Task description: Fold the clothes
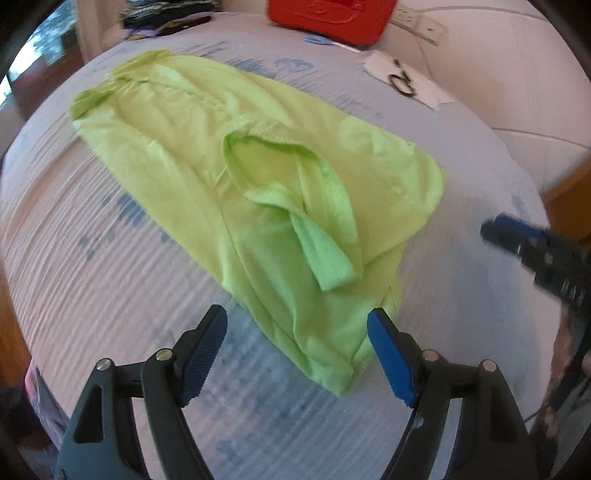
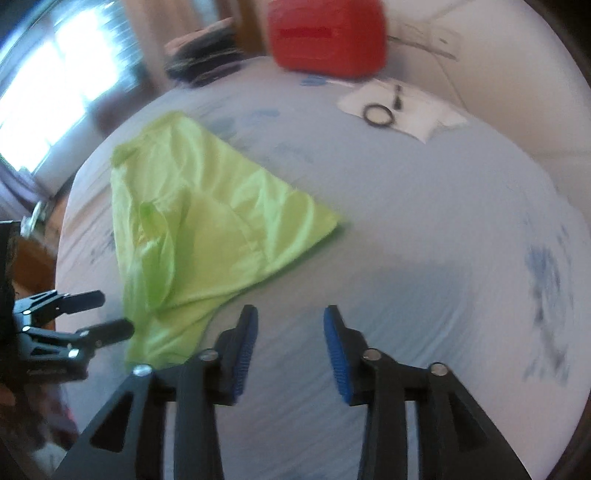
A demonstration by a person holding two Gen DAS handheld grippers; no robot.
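Note:
A lime-green garment [image 1: 229, 177] lies partly folded on the pale blue-printed bed sheet [image 1: 92, 258], with its neck opening [image 1: 269, 173] facing up. It also shows in the right wrist view [image 2: 207, 229]. My left gripper [image 1: 297, 325] is open and empty, its jaws on either side of the garment's near end, just above it. It also shows in the right wrist view [image 2: 110, 312] at the garment's left corner. My right gripper [image 2: 290, 325] is open and empty over bare sheet, right of the garment. It appears blurred at the right edge of the left wrist view [image 1: 517, 240].
A red case [image 1: 328, 18] sits at the far edge of the bed [image 2: 443, 221]. A white paper with a black ring [image 2: 378, 115] lies far right. A pile of dark clothes [image 1: 166, 18] is far left. A wooden edge [image 1: 569, 199] borders the right.

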